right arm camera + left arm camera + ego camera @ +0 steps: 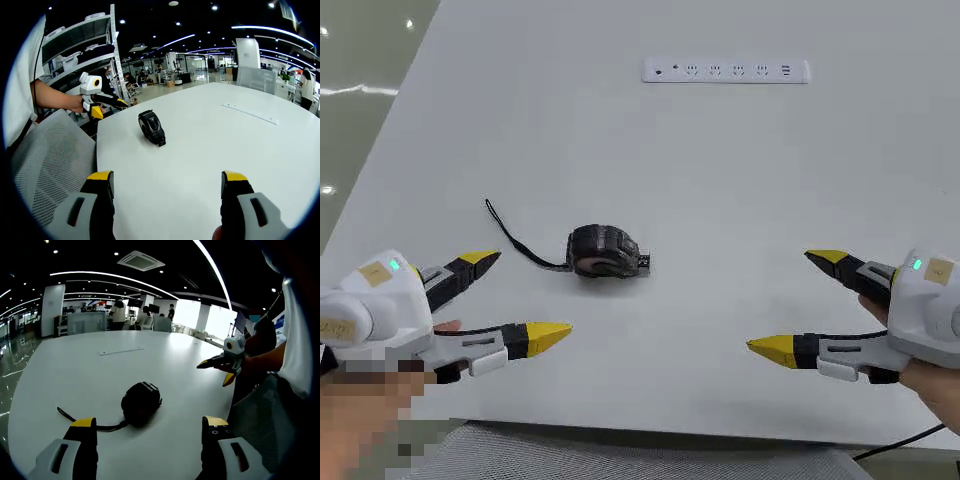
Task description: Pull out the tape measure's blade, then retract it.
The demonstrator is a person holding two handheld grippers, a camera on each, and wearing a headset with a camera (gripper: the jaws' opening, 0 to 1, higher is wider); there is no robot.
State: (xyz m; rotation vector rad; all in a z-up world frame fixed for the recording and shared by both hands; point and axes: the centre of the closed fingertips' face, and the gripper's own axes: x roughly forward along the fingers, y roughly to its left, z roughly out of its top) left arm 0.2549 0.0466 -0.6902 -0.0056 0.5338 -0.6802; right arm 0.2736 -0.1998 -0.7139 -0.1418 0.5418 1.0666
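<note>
Tape measure (606,251) lies on table (720,150), fwd of both grippers. Left gripper (530,292) is nearer; right gripper (781,301) well apart. Both sets of fingers spread, holding nothing. Case long axis approx. left-right: wrist strap (510,232) toward left gripper, blade exit toward right. Blade hook too small to confirm.

We have bare table (720,180) on every side of the tape measure (607,251). The lane from the right gripper (778,300), jaws spread wide, is plain white surface up to the case. On the left, the black strap (515,238) trails across the lane from the left gripper (534,291), which is also spread wide. The power strip (725,70) lies well apart at the far side.
</note>
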